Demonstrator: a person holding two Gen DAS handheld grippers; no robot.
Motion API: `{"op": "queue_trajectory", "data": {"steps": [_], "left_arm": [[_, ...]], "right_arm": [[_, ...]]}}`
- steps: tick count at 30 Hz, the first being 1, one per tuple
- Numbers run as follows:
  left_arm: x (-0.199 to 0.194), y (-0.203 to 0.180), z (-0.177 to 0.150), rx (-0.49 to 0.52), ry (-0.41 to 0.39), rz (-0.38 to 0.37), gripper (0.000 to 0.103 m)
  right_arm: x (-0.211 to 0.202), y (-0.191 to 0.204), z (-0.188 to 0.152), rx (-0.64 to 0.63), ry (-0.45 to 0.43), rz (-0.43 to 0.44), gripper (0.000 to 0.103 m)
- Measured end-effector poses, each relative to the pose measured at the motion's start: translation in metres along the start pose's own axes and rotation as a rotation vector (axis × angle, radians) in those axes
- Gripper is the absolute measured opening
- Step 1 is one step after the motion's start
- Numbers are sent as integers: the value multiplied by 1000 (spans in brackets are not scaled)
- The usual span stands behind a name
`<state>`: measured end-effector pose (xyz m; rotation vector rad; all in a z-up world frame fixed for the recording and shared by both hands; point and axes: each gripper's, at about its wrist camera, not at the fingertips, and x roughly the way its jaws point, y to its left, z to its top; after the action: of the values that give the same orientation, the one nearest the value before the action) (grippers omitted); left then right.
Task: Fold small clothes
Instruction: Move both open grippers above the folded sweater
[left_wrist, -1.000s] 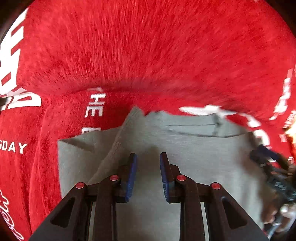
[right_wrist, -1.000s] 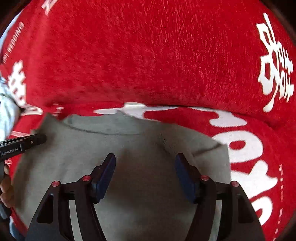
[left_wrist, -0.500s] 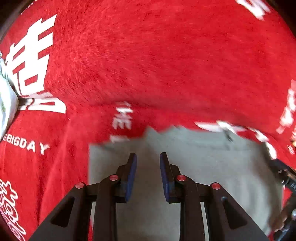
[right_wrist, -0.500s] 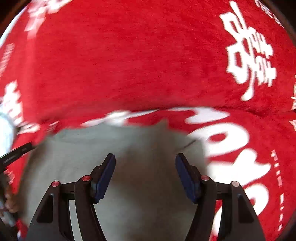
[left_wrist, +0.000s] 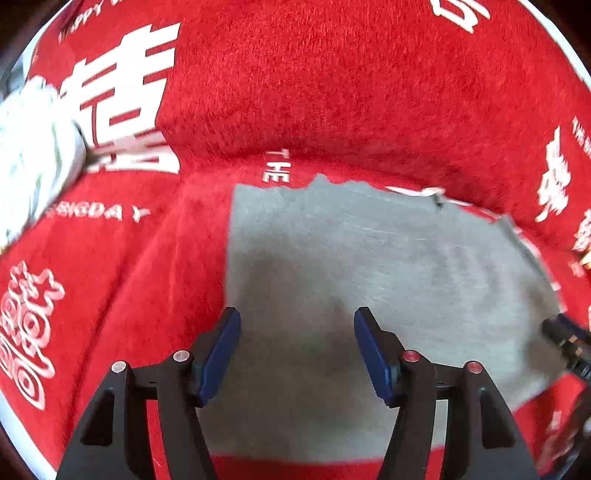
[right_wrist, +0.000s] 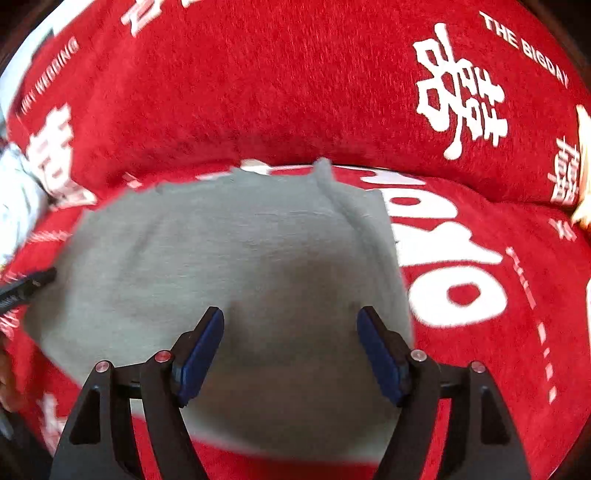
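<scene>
A grey garment (left_wrist: 369, 266) lies folded flat on a red blanket with white lettering (left_wrist: 295, 92); the same grey garment (right_wrist: 229, 258) fills the middle of the right wrist view. My left gripper (left_wrist: 295, 332) hovers over its left half, jaws opening, nothing between the blue pads. My right gripper (right_wrist: 290, 330) hangs over its right half, jaws opening too, with only the cloth below them. The tip of the right gripper shows at the left view's right edge, the left gripper's tip at the right view's left edge.
A pale crumpled cloth (left_wrist: 33, 155) lies at the far left on the blanket, also the pale cloth (right_wrist: 14, 206) at the right view's left edge. Behind the garment the red blanket (right_wrist: 295, 92) rises in a padded ridge.
The left jaws have spread wide from nearly shut. Both grippers have pulled back, so more of the garment and blanket shows. The garment's raised flap now lies flat.
</scene>
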<state>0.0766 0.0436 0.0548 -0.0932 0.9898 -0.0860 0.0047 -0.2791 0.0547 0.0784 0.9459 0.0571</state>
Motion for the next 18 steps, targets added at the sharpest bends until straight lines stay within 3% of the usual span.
{"op": "queue_trajectory", "data": {"steps": [4, 8, 9, 14, 16, 18], "left_arm": [[0, -38, -29, 112, -5, 25, 64], [10, -41, -54, 144, -1, 69, 70], [9, -32, -57, 129, -17, 67, 77], [-2, -2, -61, 87, -11, 55, 78], [-3, 6, -62, 79, -11, 33, 78], [-6, 7, -64, 78, -11, 29, 78]], "right_arm": [[-9, 48, -27, -86, -7, 69, 79], [11, 73, -48, -131, 7, 19, 79], [10, 66, -51, -122, -10, 19, 79], [-5, 12, -57, -22, -40, 10, 79], [-8, -14, -63, 24, -36, -40, 79], [-16, -27, -68, 41, -61, 20, 79]]}}
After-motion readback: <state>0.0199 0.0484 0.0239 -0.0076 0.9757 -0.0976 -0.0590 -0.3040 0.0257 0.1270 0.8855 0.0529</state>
